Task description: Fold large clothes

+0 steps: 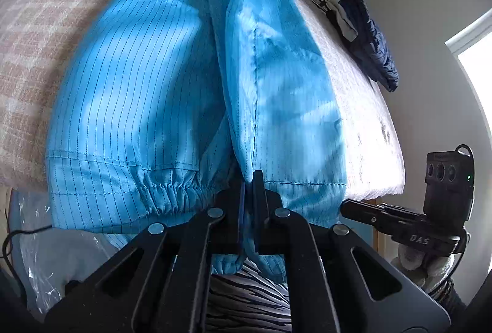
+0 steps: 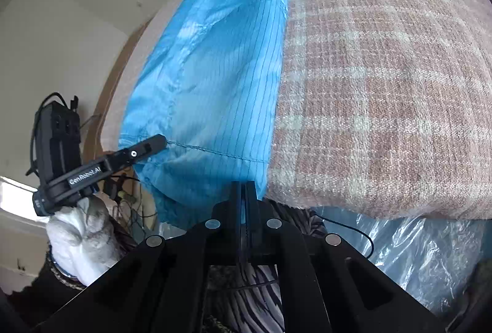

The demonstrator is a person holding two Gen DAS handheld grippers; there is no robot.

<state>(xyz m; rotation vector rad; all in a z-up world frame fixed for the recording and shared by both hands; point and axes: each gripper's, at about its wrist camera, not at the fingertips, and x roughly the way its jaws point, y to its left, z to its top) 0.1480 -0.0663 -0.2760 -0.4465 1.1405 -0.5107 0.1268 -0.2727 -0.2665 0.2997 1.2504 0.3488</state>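
Since the left gripper [image 1: 249, 179] pinches the hem, the blue garment [image 1: 160, 81] runs lengthwise far from it (over the bed [image 1: 40, 34]). In the right view, the right gripper [image 2: 243, 188] clamps the hem's right corner.

The left tool [image 1: 249, 179] fills the lower centre of its own view, its two black fingers pressed together on blue cloth. At the lower right of that view the right tool [image 1: 347, 205] reaches in, held by a white-gloved hand [image 1: 413, 260]. The right tool, low centre in its own view, has its fingers closed together; the left tool shows at mid-left, above a gloved hand [image 2: 83, 236].
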